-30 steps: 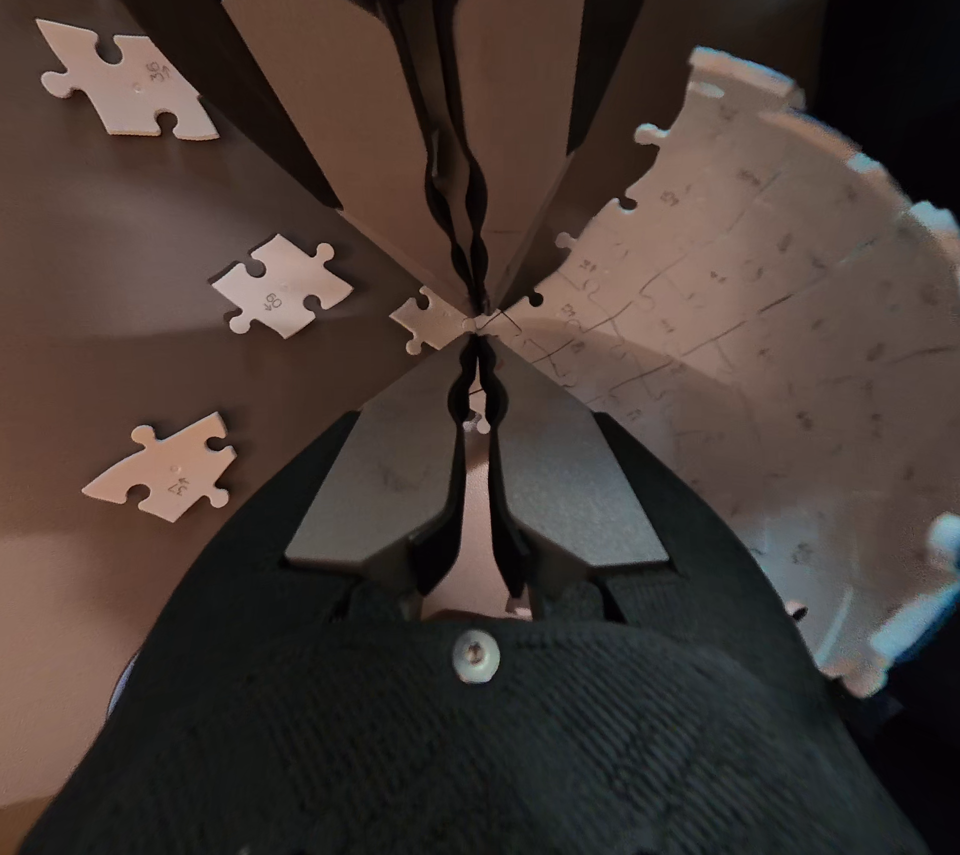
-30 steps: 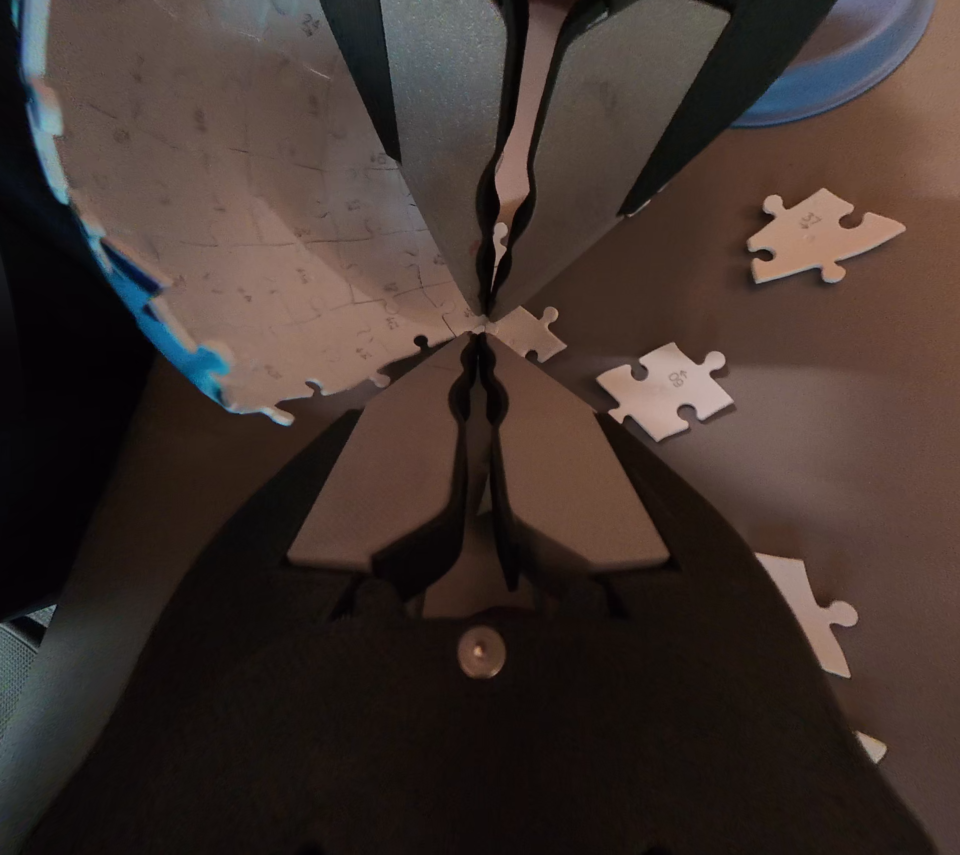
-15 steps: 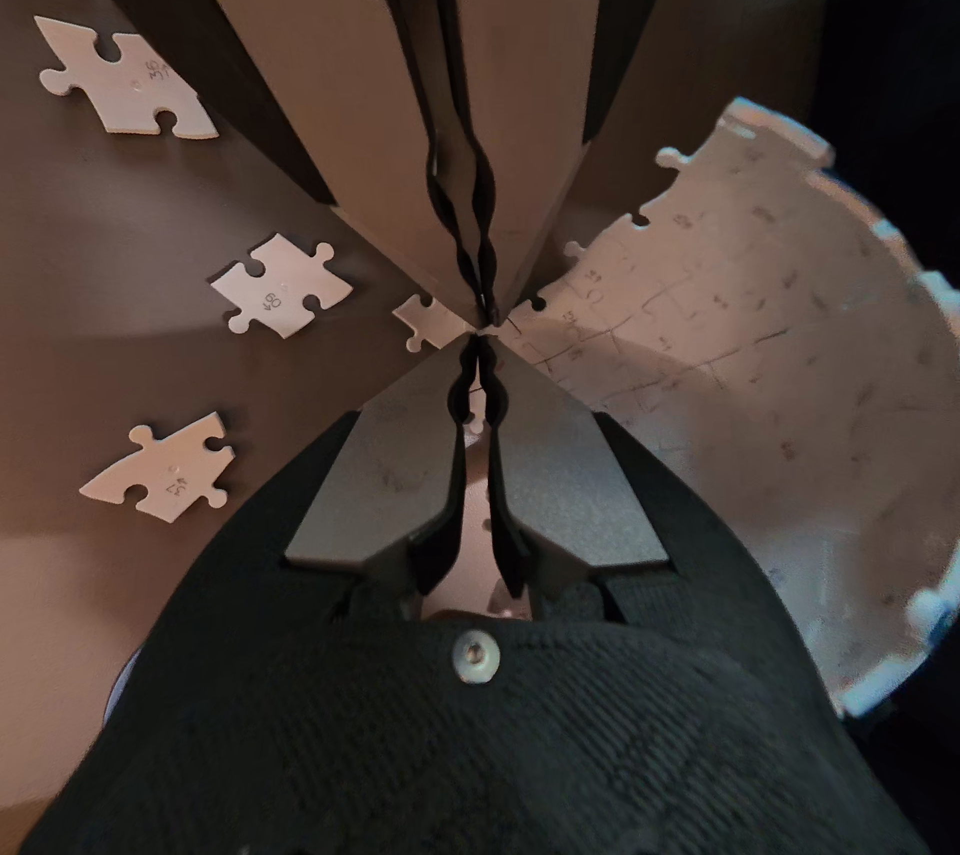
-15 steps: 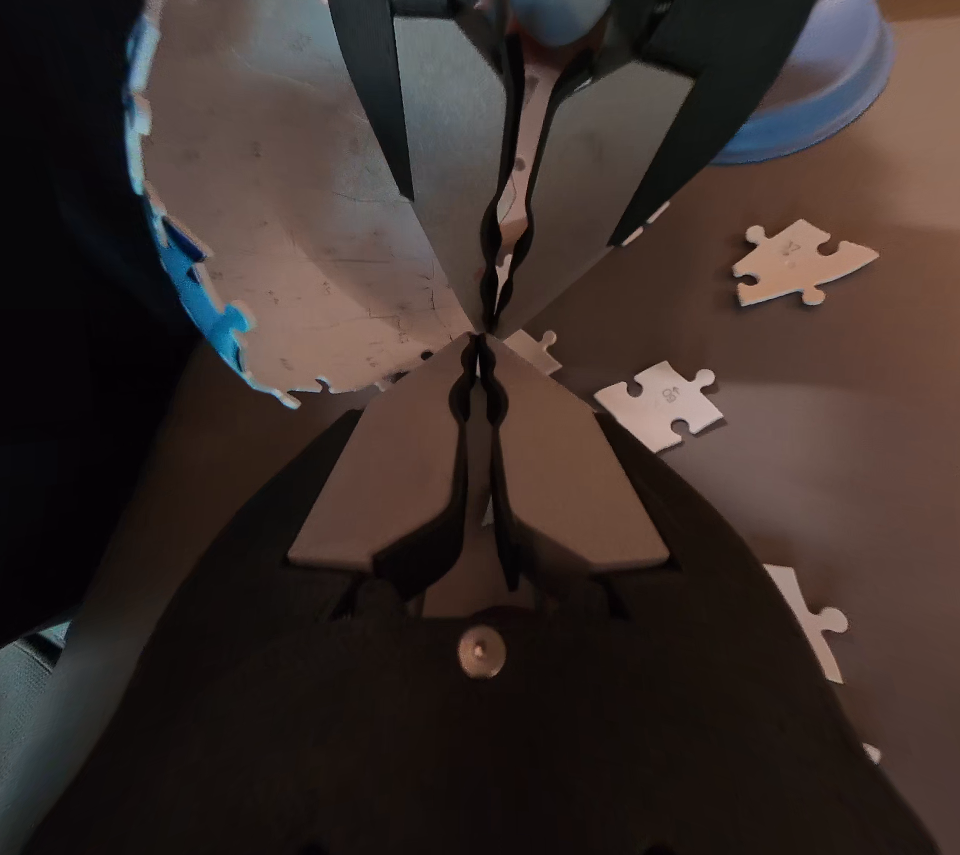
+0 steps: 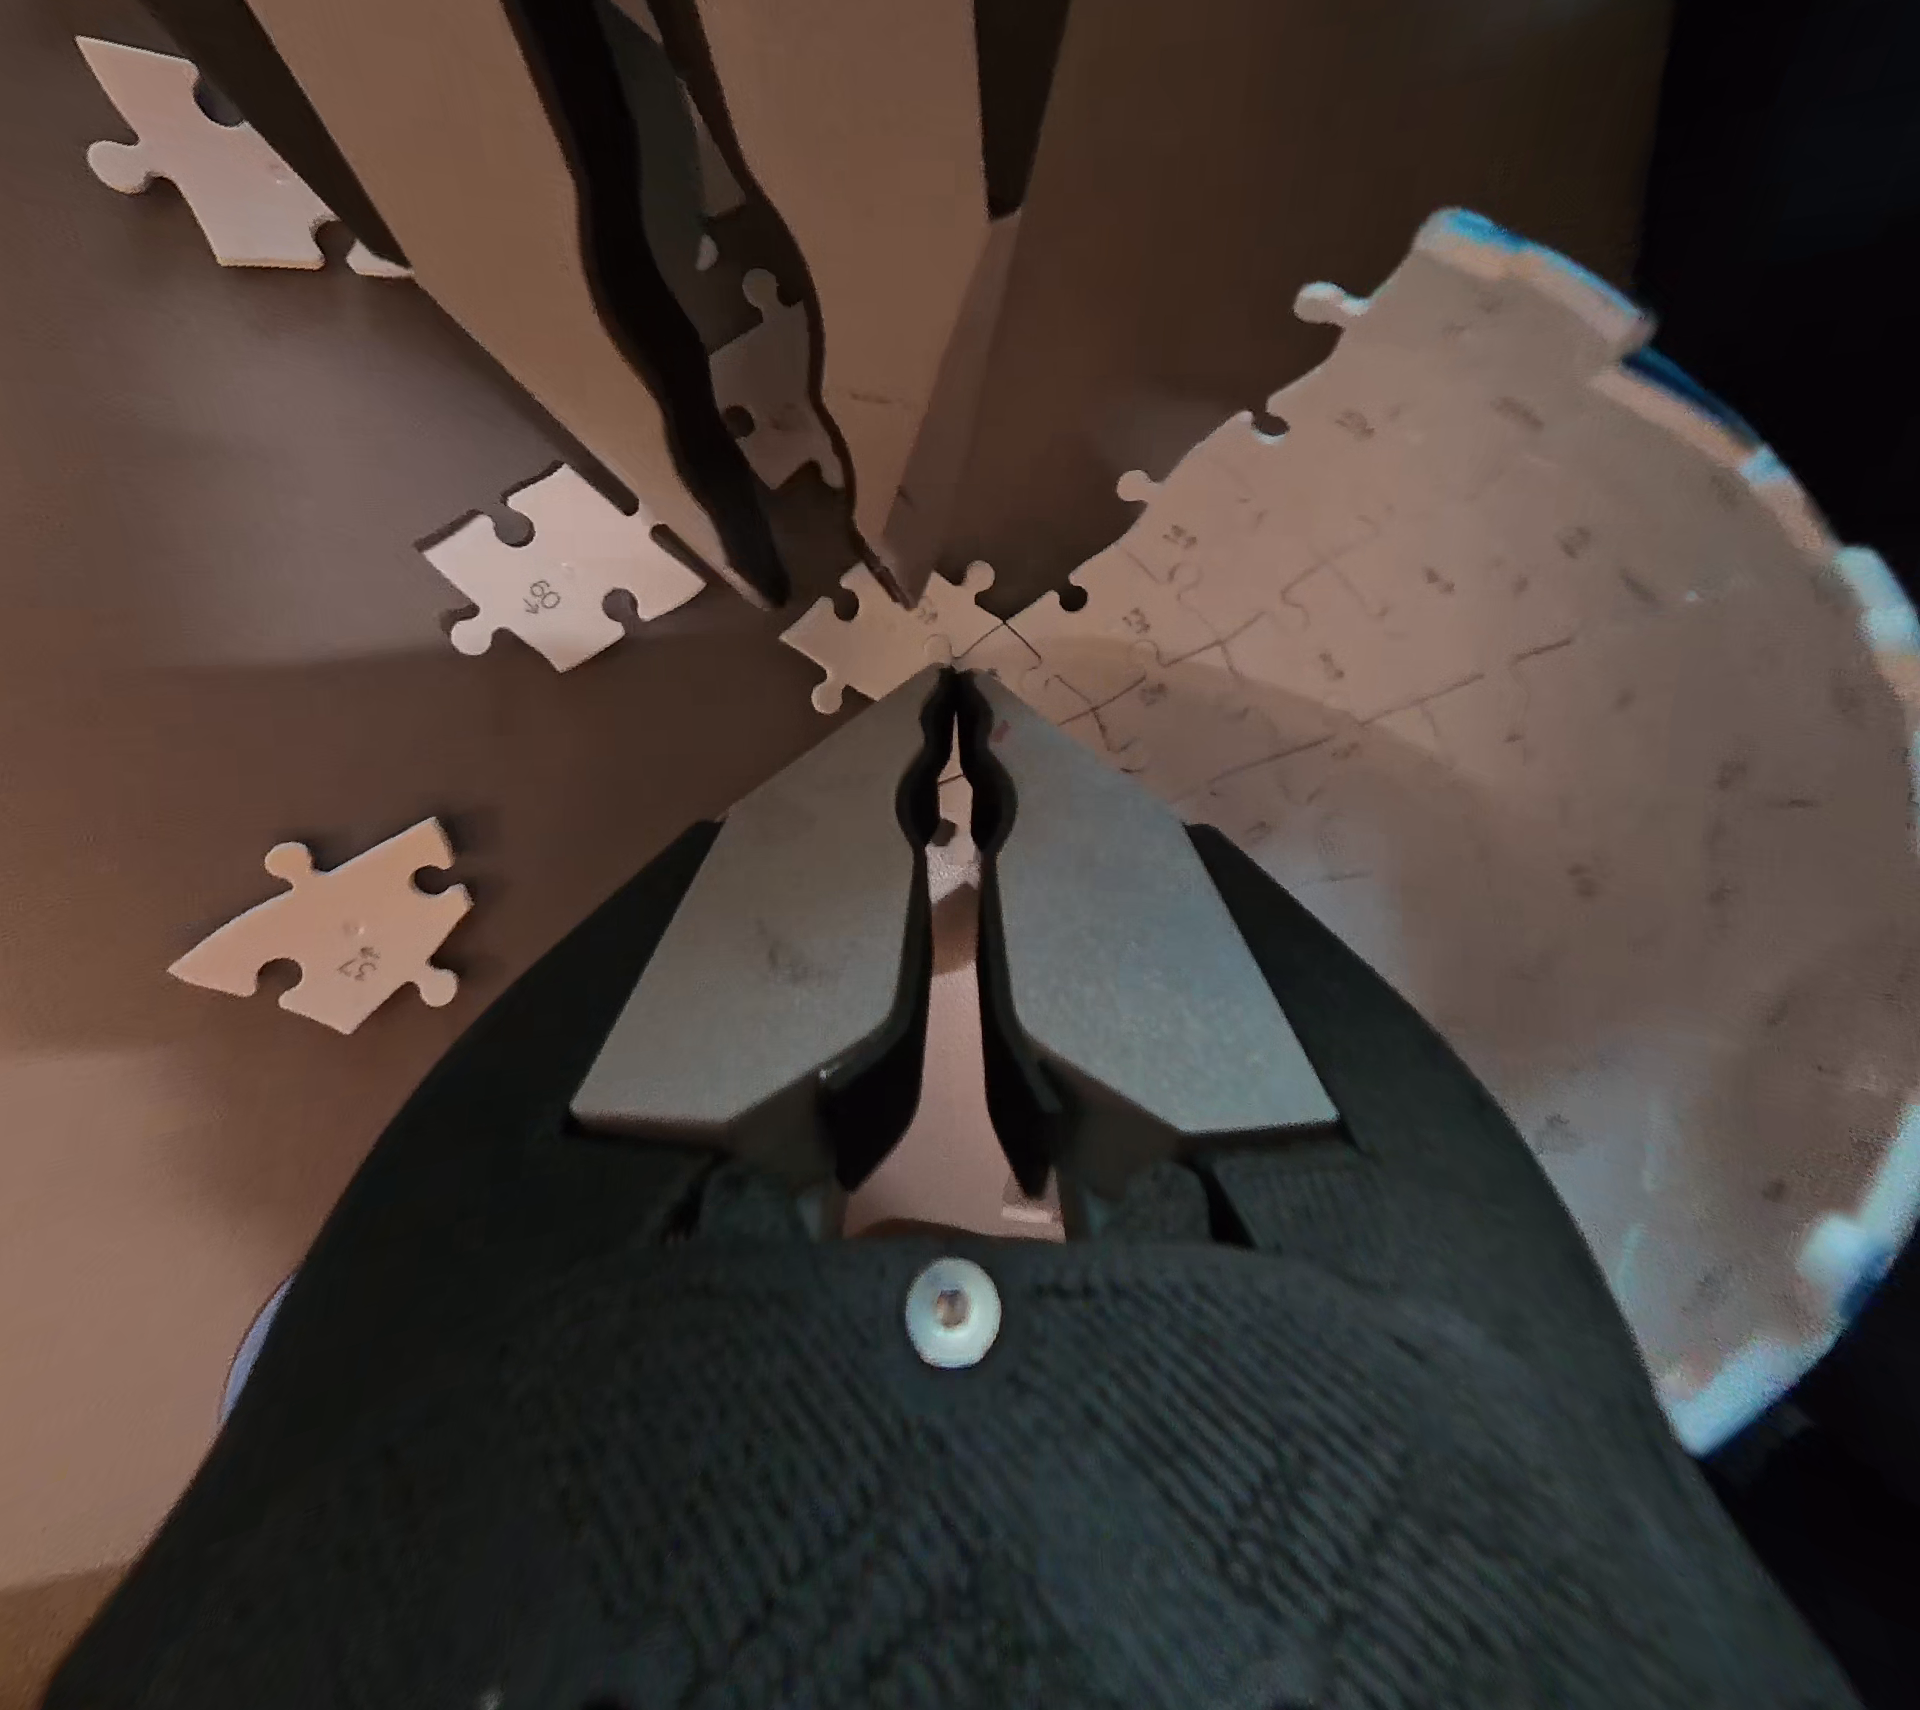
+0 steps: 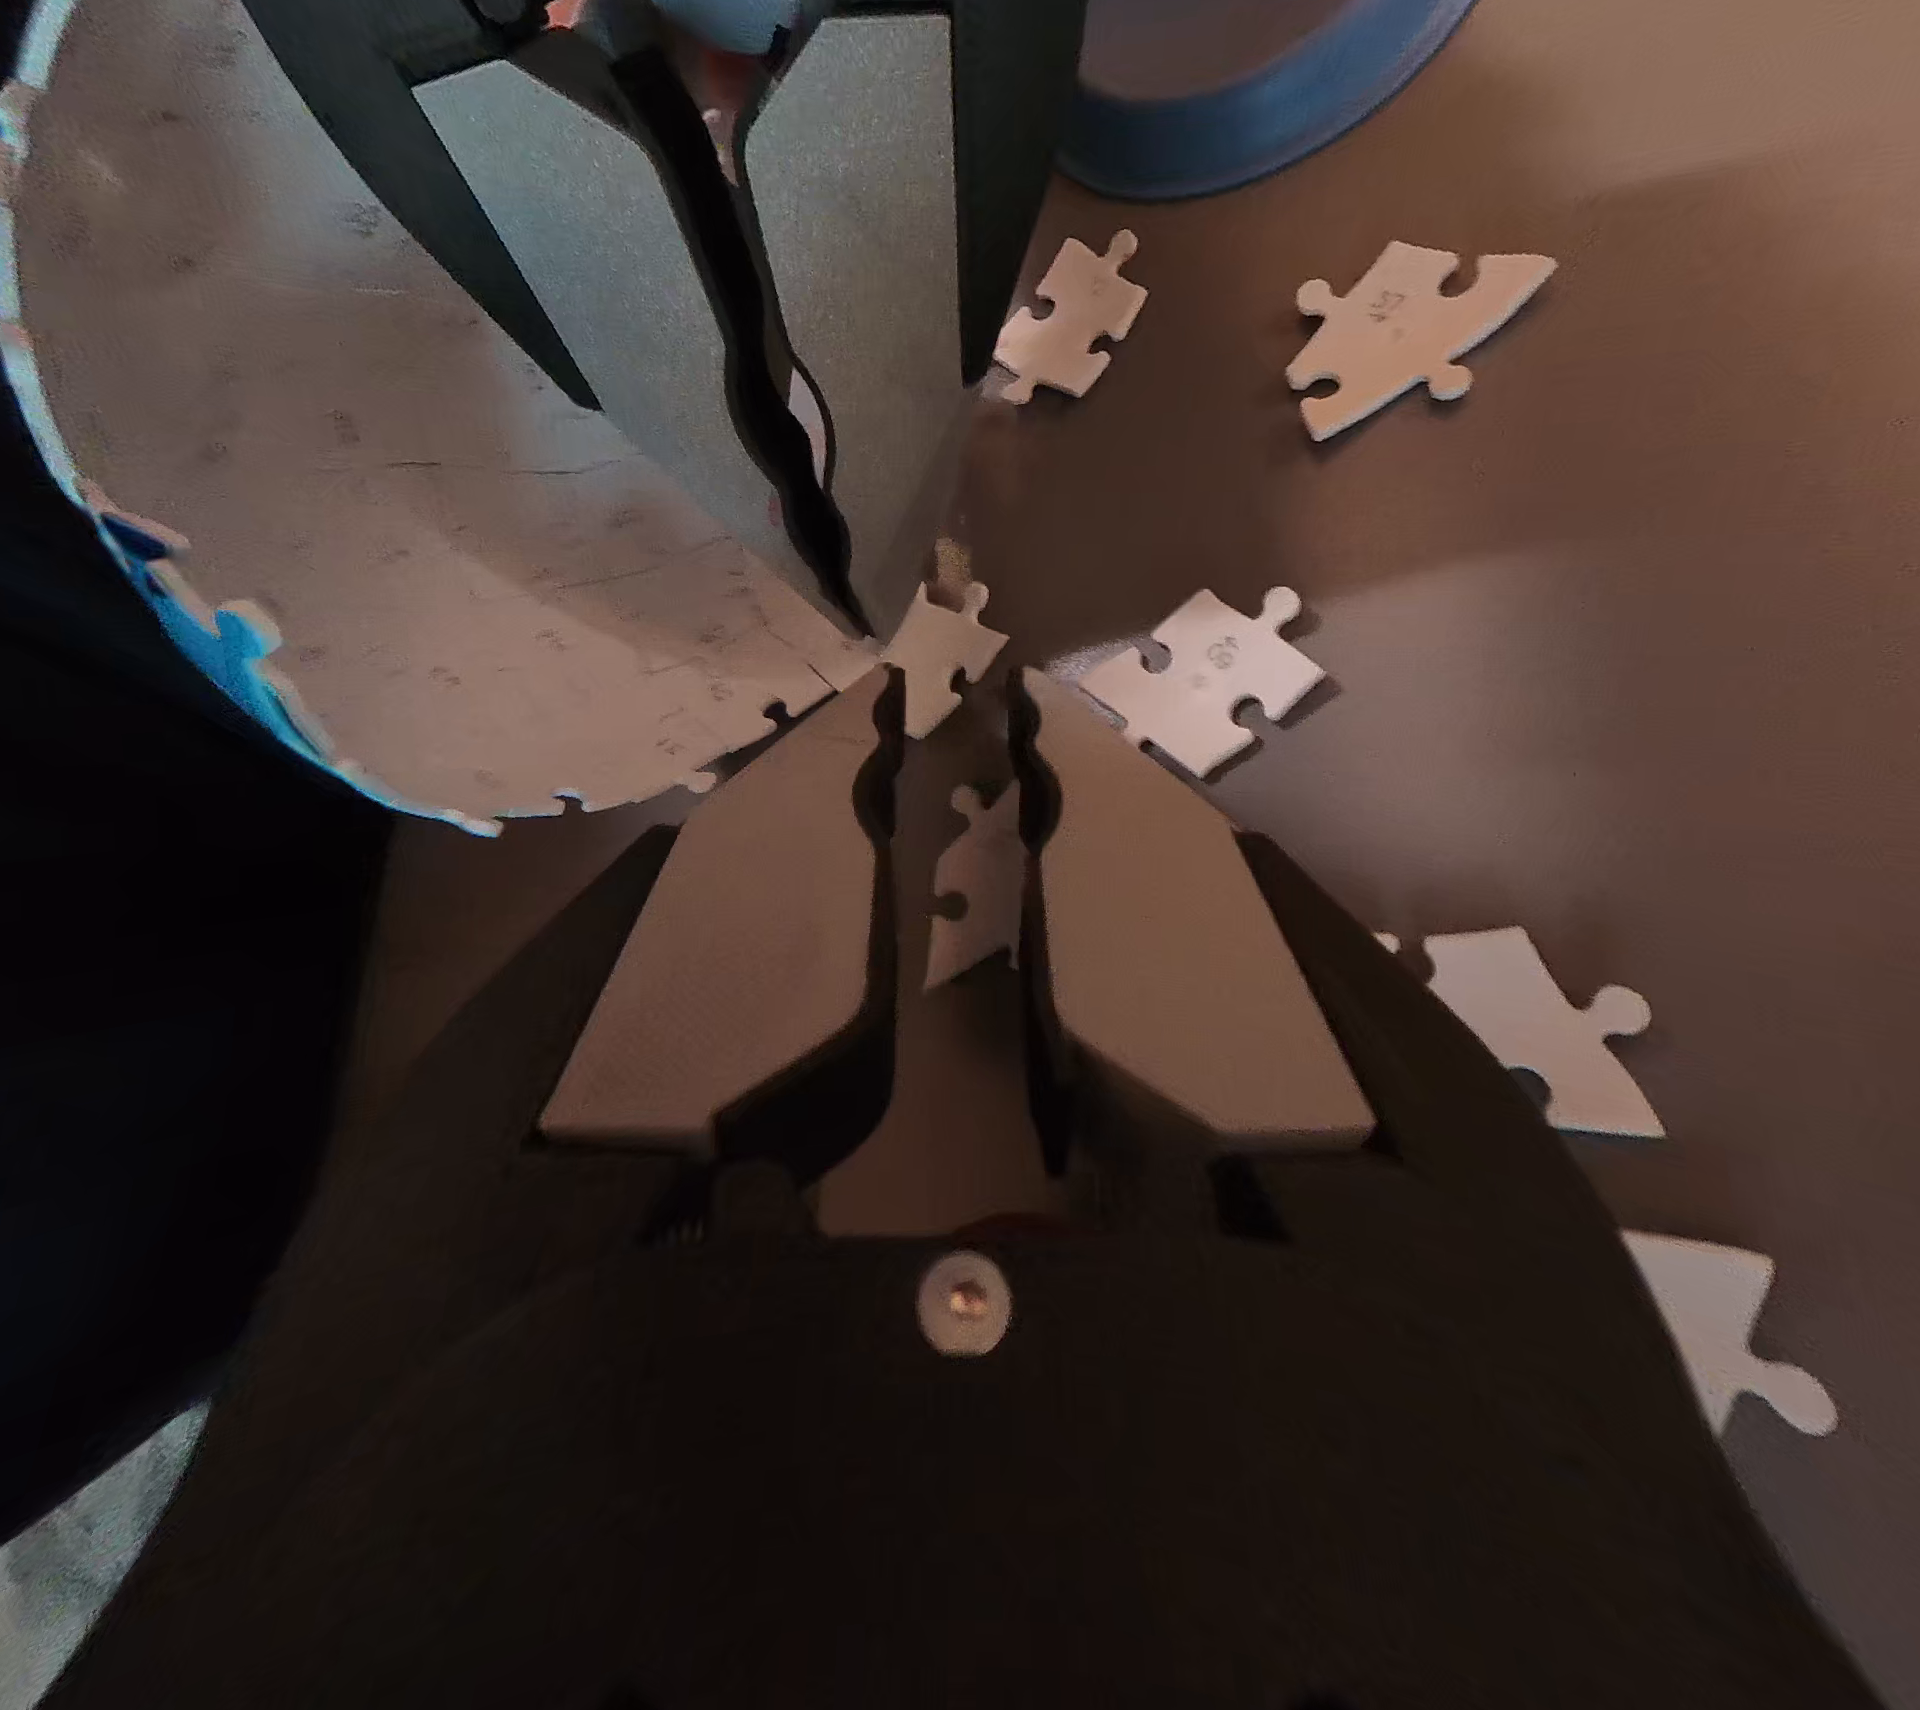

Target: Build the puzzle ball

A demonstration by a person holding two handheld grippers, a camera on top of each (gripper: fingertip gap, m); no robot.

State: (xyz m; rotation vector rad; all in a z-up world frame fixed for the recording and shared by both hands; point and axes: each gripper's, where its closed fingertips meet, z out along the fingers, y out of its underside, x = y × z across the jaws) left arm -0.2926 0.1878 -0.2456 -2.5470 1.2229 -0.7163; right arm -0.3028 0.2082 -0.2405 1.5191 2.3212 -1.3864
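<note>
Puzzle ball work stood part-built: from our left wrist view, loose white pieces lay face down on the brown counter (image 5: 156, 517) at the left, one (image 5: 566, 580) just beside the meeting fingers and another (image 5: 332, 933) nearer us. At the centre our left gripper (image 5: 954, 673) had its fingers pinched closed on the edge of the half-built shell (image 5: 1455, 673), which curved away to the right, white inside and blue outside. We held it there, we judged, to steady the rim where the newest piece (image 5: 868, 626) sat joined at the edge.

In the right wrist view the shell (image 6: 364, 465) filled the left side. Our right gripper (image 6: 951, 684) had its fingers parted and gripped nothing, with the joined piece (image 6: 940, 647) just ahead of them, so we took the piece as seated and let go. Farther right lay more loose pieces (image 6: 1205, 684), and a blue stand (image 6: 1299, 39) waited behind them on the counter.
</note>
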